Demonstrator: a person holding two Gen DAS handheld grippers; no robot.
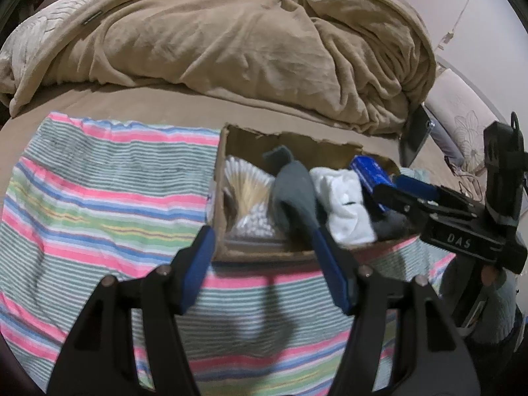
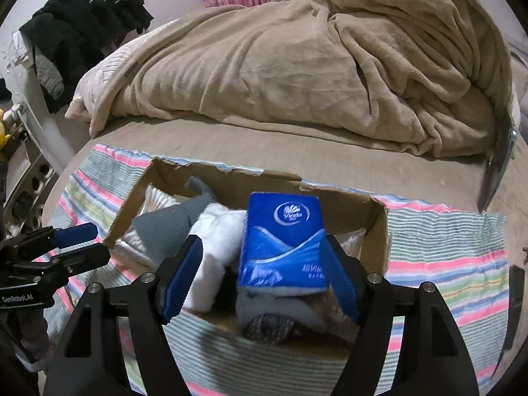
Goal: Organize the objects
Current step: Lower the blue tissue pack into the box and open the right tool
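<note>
An open cardboard box [image 1: 221, 151] [image 2: 379, 231] sits on a striped towel on the bed. It holds cotton swabs [image 1: 246, 194], a grey sock [image 1: 293, 191] [image 2: 171, 221], a white cloth [image 1: 343, 204] [image 2: 217, 231] and a blue tissue pack [image 2: 283, 247] [image 1: 369, 171]. My right gripper [image 2: 260, 280] [image 1: 392, 194] is open over the box; the tissue pack stands between its fingers, leaning against the right pad. My left gripper [image 1: 264, 264] [image 2: 85, 244] is open and empty at the box's near edge, with the grey sock draped by its right finger.
A striped towel [image 1: 99, 204] [image 2: 445, 264] covers the near bed. A rumpled tan blanket [image 1: 231, 39] [image 2: 297, 66] lies behind. Dark clothes [image 2: 85, 16] hang at the left. A phone-like slab [image 1: 415, 138] leans at the right by a pillow.
</note>
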